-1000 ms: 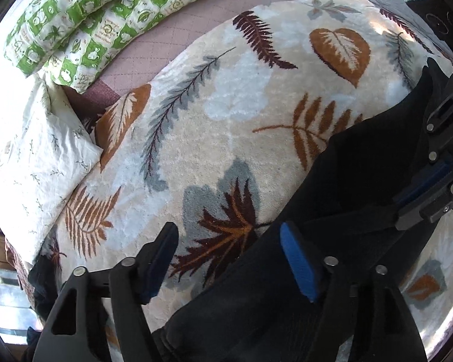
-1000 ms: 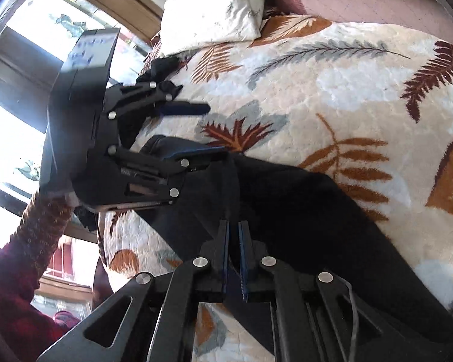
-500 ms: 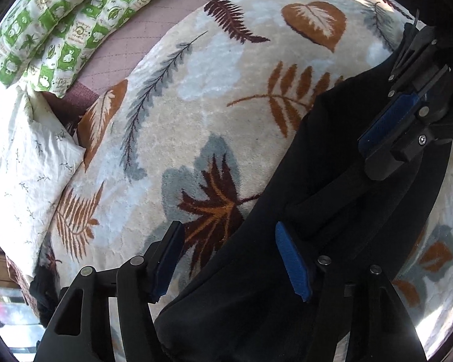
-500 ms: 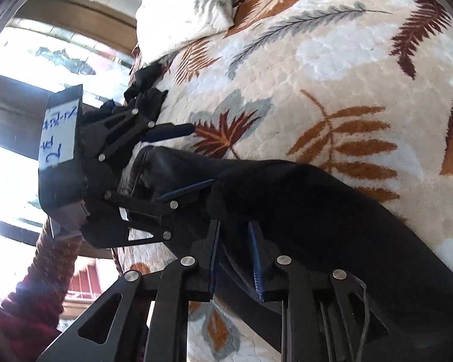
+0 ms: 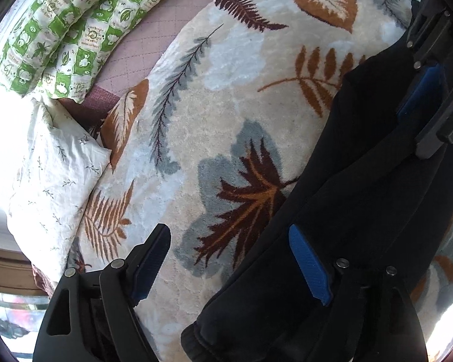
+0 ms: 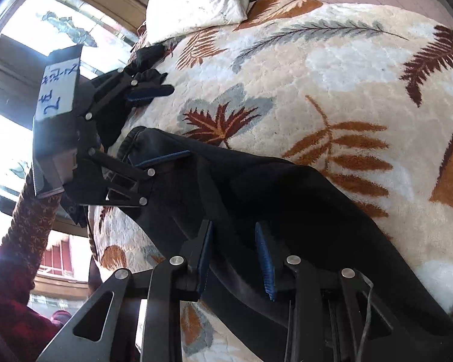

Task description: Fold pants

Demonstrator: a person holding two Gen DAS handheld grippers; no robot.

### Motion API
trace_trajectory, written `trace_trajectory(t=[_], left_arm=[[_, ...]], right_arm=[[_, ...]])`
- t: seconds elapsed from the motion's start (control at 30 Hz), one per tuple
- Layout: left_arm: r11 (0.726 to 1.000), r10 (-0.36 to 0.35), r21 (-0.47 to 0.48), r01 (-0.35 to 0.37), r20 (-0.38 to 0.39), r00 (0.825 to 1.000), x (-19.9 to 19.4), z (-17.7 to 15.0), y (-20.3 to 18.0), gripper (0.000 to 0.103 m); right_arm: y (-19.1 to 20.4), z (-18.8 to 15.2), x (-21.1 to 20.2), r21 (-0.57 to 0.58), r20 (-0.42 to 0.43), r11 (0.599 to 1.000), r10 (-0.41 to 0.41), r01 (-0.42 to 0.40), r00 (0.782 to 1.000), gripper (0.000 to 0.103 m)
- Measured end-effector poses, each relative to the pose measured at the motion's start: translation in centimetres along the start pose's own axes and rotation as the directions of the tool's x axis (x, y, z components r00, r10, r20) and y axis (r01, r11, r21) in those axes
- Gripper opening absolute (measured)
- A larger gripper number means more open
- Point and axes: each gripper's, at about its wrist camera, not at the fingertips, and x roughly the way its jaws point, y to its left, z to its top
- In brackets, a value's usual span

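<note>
1. The pants (image 5: 362,211) are lying lengthwise on the leaf-patterned blanket (image 5: 241,96), black fabric spread in a long band with a cuffed or elasticated end bunching at the near edge of the left wrist view.
2. The left gripper (image 5: 229,262) is standing with its jaws wide apart; one blue pad is sitting over the pants, the other over bare blanket, so the garment edge is lying between them. Nothing is being clamped.
3. The right gripper (image 6: 235,256) is hovering over the pants with its jaws parted. Dark cloth is passing between and beneath the pads; whether they are touching it cannot be told. It is not closed on the fabric.
4. Handling judgement: the pants are appearing soft, limp and fairly thick, like fleece or jersey. They are likely draping and sagging when lifted, not holding a crease unaided. The plush blanket is probably dragging on the cloth, so lifting is preferable to sliding.
5. Recommended hold: the gathered cuff or hem, where layers are thick enough for a pad grip, and the long side edge nearest each gripper. Pinching a single thin layer is risking separation of the stacked legs.
6. A white pillow (image 6: 196,3) and a green patterned pillow (image 5: 63,27) are lying well apart from the pants.
</note>
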Motion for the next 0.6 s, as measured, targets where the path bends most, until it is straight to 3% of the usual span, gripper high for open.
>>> trace_trajectory(t=[0.13, 0.3, 0.5, 0.6], left_arm=[[1.0, -0.008, -0.005, 0.008, 0.018, 1.0, -0.5, -0.3, 0.2, 0.082], [0.999, -0.004, 0.041, 0.003, 0.019, 1.0, -1.0, -1.0, -0.4, 0.086], [1.0, -0.011, 0.008, 0.011, 0.031, 0.999, -1.4, -1.0, -0.2, 0.086], [0.997, -0.072, -0.011, 0.073, 0.102, 0.992, -3.7, -1.3, 0.1, 0.088]], right_arm=[[0.7, -0.4, 0.0, -0.057, -0.024, 0.997, -0.052, 0.051, 0.998, 0.023], [1.0, -0.5, -0.2, -0.1, -0.003, 0.99, -0.103, 0.102, 0.995, 0.008], [1.3, -0.3, -1.2, -0.11, 0.06, 0.987, -0.111, 0.117, 0.992, 0.007], [1.2, -0.3, -1.2, -0.101, 0.057, 0.988, -0.115, 0.12, 0.992, 0.007]])
